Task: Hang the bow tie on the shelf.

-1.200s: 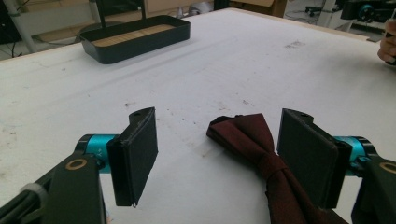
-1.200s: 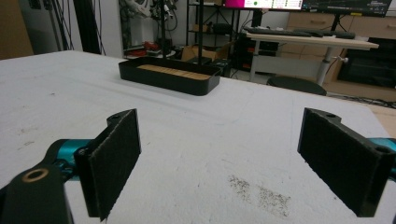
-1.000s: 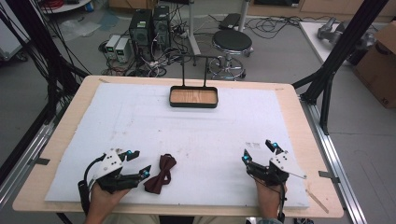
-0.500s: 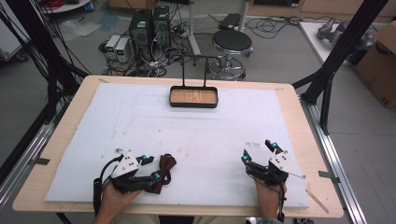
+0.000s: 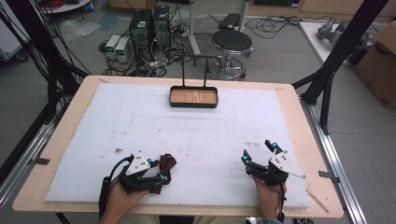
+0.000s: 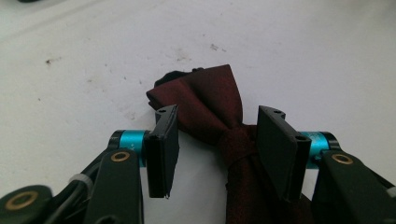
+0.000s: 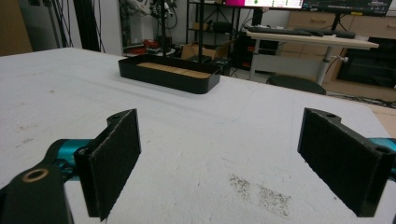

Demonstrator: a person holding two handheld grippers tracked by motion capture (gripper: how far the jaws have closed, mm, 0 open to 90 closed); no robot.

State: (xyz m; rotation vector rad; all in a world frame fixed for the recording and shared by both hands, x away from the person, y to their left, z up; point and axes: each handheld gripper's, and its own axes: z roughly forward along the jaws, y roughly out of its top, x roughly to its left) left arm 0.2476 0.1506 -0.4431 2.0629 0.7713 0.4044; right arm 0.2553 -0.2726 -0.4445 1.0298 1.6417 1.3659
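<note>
- The bow tie (image 5: 164, 169) lies on the surface (image 5: 196, 140), near its front edge, left of centre.
- The left hand-held gripper (image 5: 156, 177) sits over the bow tie's left part; the knot (image 6: 236, 140) lies between its jaws.
- The right hand-held gripper (image 5: 258, 151) rests near the front edge at the right, well apart from the bow tie.
- The tray (image 5: 193, 97) stands at the surface's far middle.
- A stool (image 5: 232, 43) stands on the floor behind the surface.
</note>
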